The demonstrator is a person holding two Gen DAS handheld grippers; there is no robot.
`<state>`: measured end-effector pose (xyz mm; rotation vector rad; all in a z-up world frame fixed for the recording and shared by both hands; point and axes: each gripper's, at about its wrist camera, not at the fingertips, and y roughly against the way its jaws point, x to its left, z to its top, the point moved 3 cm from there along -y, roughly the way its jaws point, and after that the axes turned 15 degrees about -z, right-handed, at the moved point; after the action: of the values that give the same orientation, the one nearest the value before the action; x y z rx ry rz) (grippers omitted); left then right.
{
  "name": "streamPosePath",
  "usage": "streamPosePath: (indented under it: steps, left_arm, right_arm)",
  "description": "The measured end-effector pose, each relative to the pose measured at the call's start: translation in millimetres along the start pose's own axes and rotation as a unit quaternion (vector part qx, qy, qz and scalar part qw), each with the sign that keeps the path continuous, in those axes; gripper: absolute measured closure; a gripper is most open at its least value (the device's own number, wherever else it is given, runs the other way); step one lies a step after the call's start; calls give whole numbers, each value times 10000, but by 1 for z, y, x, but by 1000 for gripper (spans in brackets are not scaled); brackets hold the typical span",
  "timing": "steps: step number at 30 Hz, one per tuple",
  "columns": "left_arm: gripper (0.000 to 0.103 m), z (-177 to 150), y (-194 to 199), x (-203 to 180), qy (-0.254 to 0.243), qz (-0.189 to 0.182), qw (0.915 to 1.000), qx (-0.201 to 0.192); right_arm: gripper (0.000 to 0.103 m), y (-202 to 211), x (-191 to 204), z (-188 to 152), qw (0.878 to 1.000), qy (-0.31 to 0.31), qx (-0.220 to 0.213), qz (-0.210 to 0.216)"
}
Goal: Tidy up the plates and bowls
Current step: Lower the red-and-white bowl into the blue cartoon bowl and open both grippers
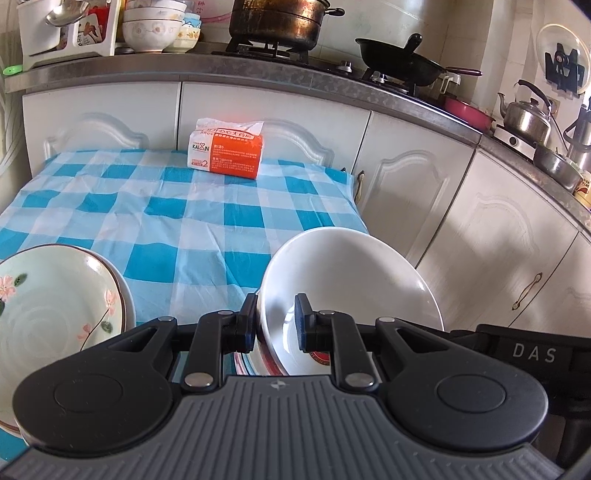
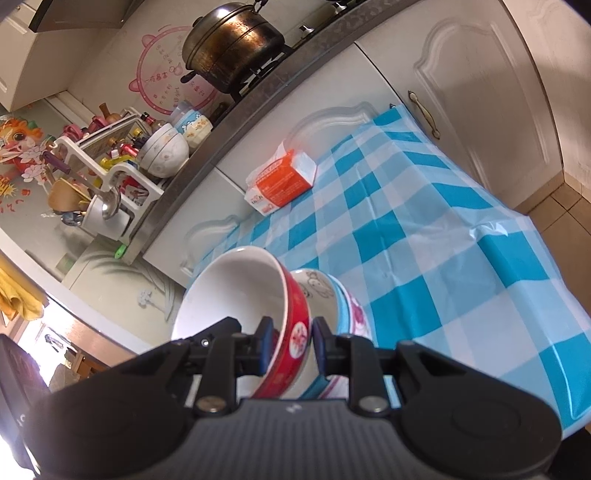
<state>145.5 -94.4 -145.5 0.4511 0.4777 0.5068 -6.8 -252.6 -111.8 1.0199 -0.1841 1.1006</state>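
In the left wrist view my left gripper (image 1: 275,325) is shut on the near rim of a white bowl (image 1: 351,273), which tilts above the blue checked tablecloth (image 1: 177,221). A pale green flowered plate (image 1: 55,295) lies on the cloth at the lower left, on top of another plate. In the right wrist view my right gripper (image 2: 291,343) is shut on the wall of a red bowl with a white inside (image 2: 236,295). That bowl leans over a stack of patterned bowls (image 2: 332,295) standing on the cloth. Whether the red bowl touches the stack I cannot tell.
An orange and white tissue pack (image 1: 225,149) lies at the far edge of the table. White cabinets (image 1: 461,206) stand behind and to the right. The counter above holds a dark pot (image 1: 277,20), a black wok (image 1: 402,59), a kettle (image 1: 526,114) and stacked bowls (image 1: 151,29).
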Motion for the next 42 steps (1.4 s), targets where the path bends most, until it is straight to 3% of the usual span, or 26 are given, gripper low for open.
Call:
streamPosePath:
  steps: [20, 35, 37, 42]
  left_arm:
    - [83, -2, -4, 2, 81, -216, 9997, 91]
    - [77, -1, -1, 5, 24, -238, 9997, 13]
    - [75, 0, 3, 5, -16, -186, 9998, -103]
    - [52, 4, 12, 11, -197, 84, 9993, -291]
  right_arm:
    - [79, 1, 6, 2, 9991, 315, -159, -254]
    - [64, 8, 14, 5, 9968, 530, -379, -455]
    - [48, 14, 16, 7, 9934, 698, -629, -654]
    - [40, 17, 13, 14, 9934, 578, -753, -639]
